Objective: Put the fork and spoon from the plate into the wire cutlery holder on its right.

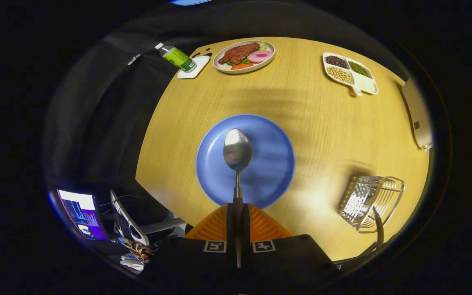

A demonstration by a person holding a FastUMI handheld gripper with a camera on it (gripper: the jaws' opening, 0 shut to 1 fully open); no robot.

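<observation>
My gripper is shut on the dark handle of a steel spoon, which sticks out straight ahead of the fingers with its bowl up over the plate. Below it lies the round blue plate on the wooden table, with nothing else on it that I can see. The wire cutlery holder stands to the right of the plate, near the table's front edge, and a dark handle pokes out of it toward me.
At the far side of the table stand a plate of food, a green bottle on a white coaster and a white divided dish of beans. A screen and cables lie off the table's left front.
</observation>
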